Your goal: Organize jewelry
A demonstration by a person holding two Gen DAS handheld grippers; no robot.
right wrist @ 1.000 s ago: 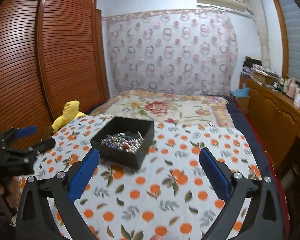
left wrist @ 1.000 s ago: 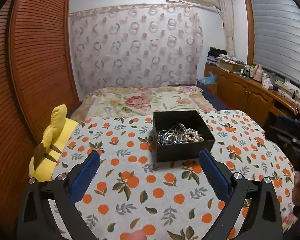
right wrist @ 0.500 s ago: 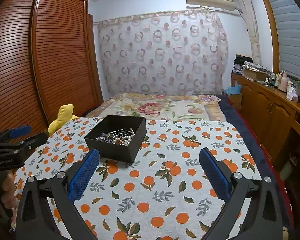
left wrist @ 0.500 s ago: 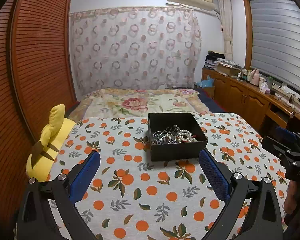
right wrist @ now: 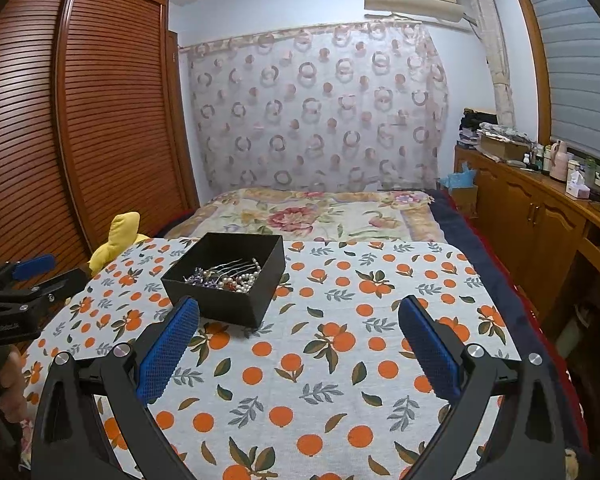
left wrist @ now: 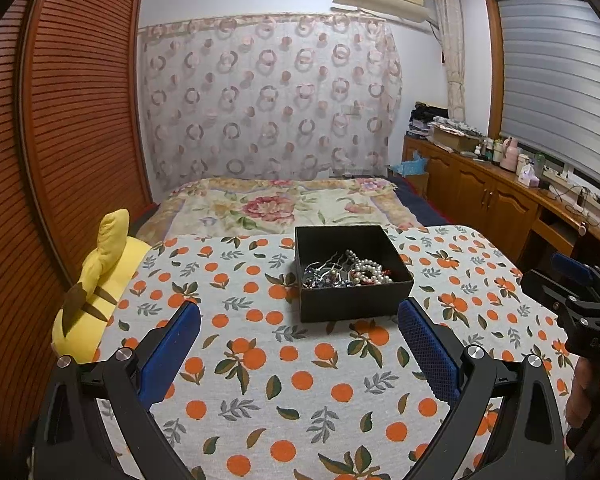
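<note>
Both tongs are hanging wide open over the cloth (left wrist: pixel 300 392), holding nothing and touching nothing. The left tongs (left wrist: pixel 300 320) and the right tongs (right wrist: pixel 299 314) are each showing two blue pads spread far apart with only printed fabric between them.

Compared with a second ago, both are sitting higher and further back: more cloth is now lying between the pads and the box (left wrist: pixel 352 304), and the box is looking smaller and further off in each view. That reads as a pulling away rather than a closing in, so no piece is in hand.

Just ahead of the left tongs, slightly to their right, the box is standing open. From the right tongs it is lying ahead and to the left. Jewelry (left wrist: pixel 346 274) is lying heaped inside it: pearls, a hair comb and darker beads tangled together. No loose pieces are showing on the cloth, which fits either a tidied box or a pile waiting to be sorted.
</note>
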